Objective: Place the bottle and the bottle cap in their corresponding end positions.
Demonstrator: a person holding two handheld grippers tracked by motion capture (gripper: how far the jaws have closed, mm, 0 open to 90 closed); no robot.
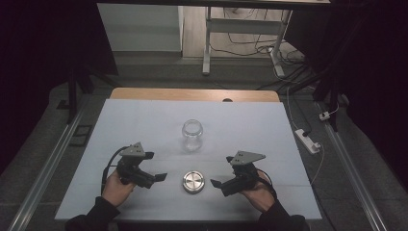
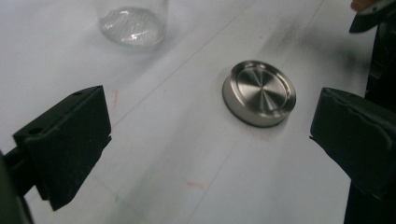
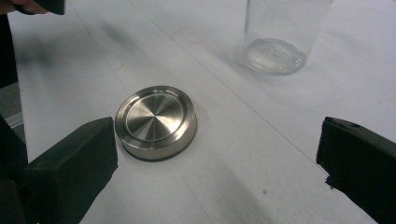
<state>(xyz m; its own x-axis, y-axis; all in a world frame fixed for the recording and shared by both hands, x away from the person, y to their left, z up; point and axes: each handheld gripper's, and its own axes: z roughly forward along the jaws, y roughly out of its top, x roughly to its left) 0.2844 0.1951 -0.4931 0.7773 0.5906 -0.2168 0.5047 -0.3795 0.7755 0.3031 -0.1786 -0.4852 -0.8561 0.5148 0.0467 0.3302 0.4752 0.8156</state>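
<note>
A clear glass jar [image 1: 192,134] stands upright and uncapped at the middle of the white table [image 1: 144,120]. Nearer me lies a round silver metal lid [image 1: 193,182], flat on the table. My left gripper [image 1: 157,166] rests to the lid's left, open and holding nothing, its jaws wide apart. To the lid's right my right gripper [image 1: 220,182] is open and holds nothing as well. In the left gripper view the lid [image 2: 259,93] lies ahead on the right, the jar's base [image 2: 132,24] farther off. The right gripper view has the lid [image 3: 156,121] by the left jaw and the jar [image 3: 280,39] beyond.
The table's wooden far edge [image 1: 192,94] shows beyond the white cover. A white power strip [image 1: 308,140] and cables lie on the floor to the right. A metal desk frame [image 1: 240,38] stands behind the table.
</note>
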